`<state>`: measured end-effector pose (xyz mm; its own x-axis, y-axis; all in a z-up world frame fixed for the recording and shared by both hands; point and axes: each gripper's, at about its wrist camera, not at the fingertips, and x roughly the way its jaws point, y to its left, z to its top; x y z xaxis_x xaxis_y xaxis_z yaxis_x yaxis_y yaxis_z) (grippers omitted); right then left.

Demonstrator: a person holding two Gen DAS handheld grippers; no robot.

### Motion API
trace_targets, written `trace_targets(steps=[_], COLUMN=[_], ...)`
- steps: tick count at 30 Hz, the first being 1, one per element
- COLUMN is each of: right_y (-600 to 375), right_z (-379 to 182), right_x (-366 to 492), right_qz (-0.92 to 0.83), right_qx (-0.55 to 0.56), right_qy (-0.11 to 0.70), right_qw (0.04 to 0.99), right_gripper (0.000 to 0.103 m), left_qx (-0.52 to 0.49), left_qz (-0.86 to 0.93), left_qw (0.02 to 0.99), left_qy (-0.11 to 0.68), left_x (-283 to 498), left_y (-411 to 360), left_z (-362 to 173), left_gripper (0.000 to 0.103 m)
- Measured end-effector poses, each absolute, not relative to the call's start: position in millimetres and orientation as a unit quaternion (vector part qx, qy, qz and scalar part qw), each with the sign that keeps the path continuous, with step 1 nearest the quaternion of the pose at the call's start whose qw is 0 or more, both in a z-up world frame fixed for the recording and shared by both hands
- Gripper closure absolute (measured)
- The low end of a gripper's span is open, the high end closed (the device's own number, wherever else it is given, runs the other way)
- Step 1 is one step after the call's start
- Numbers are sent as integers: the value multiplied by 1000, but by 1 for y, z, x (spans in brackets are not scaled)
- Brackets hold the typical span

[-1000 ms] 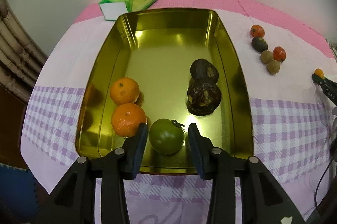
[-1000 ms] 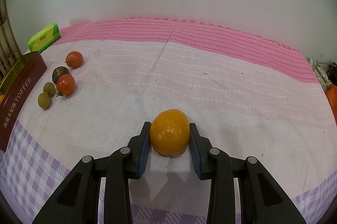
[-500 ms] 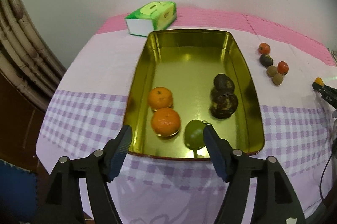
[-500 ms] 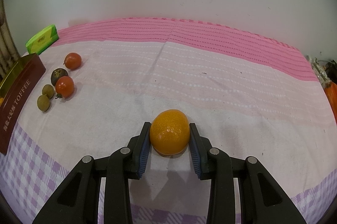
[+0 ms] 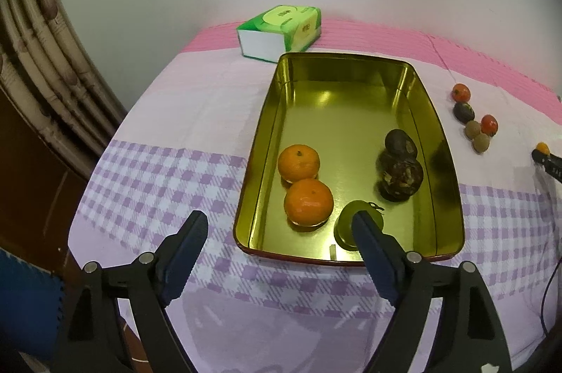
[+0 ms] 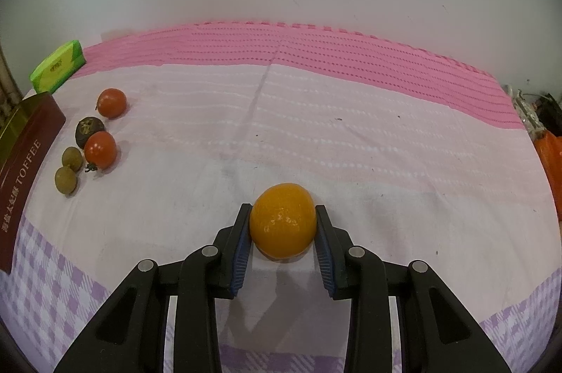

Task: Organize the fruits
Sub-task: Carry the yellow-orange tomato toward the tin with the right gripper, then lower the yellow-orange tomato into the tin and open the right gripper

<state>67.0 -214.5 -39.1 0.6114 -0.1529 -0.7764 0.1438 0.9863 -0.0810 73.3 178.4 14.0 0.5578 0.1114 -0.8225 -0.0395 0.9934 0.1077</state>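
While its two blue-padded fingers press against either side of an orange (image 6: 282,220), the right gripper (image 6: 282,232) pinches that fruit low over the pale pink cloth (image 6: 316,134), the fruit's underside at or just above the fabric. Off to its left lie five small loose fruits: two red tomatoes (image 6: 111,102), a dark wrinkled fruit (image 6: 89,128) between them, and two brownish-green round ones (image 6: 66,179) nearest the tin. The gold tin (image 5: 442,141), with maroon outer walls lettered TOFFEE, sits on the cloth where pink gives way to purple check. Inside it, two oranges (image 5: 308,201) touch each other on the left side, two dark brown fruits (image 5: 400,174) touch on the right, and a green tomato (image 5: 346,225) rests near the front wall, partly hidden behind one finger. The left gripper (image 5: 277,232) hovers at the tin's near edge with its jaws spread wide, holding nothing. A green tissue pack (image 5: 281,32) lies just behind the tin's far end.
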Motion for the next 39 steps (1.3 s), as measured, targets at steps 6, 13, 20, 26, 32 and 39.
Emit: trace_targets(steps=[6, 13, 20, 26, 32, 39], right_y=[-206, -185, -137, -84, -32, 22], right_z=[-32, -16, 10, 26, 33, 37], right_x=[62, 51, 44, 40, 37, 31], right_qz=[-76, -53, 4, 66, 121, 180], right_qx=[-7, -13, -28, -46, -62, -77], right_qy=[429, 418, 398, 386, 384, 378], right_qw=[900, 907, 917, 919, 913, 905], right_gripper=[68, 68, 68, 68, 68, 68], left_qx=[36, 33, 32, 26, 21, -22], left_qz=[58, 64, 65, 70, 78, 89], left_qw=[886, 887, 887, 885, 884, 882], left_qy=[458, 456, 456, 459, 460, 462], left_x=[73, 73, 73, 73, 74, 76], left_y=[183, 186, 186, 187, 192, 210], left_z=[20, 23, 25, 26, 26, 29], left_gripper=[13, 13, 12, 12, 12, 12])
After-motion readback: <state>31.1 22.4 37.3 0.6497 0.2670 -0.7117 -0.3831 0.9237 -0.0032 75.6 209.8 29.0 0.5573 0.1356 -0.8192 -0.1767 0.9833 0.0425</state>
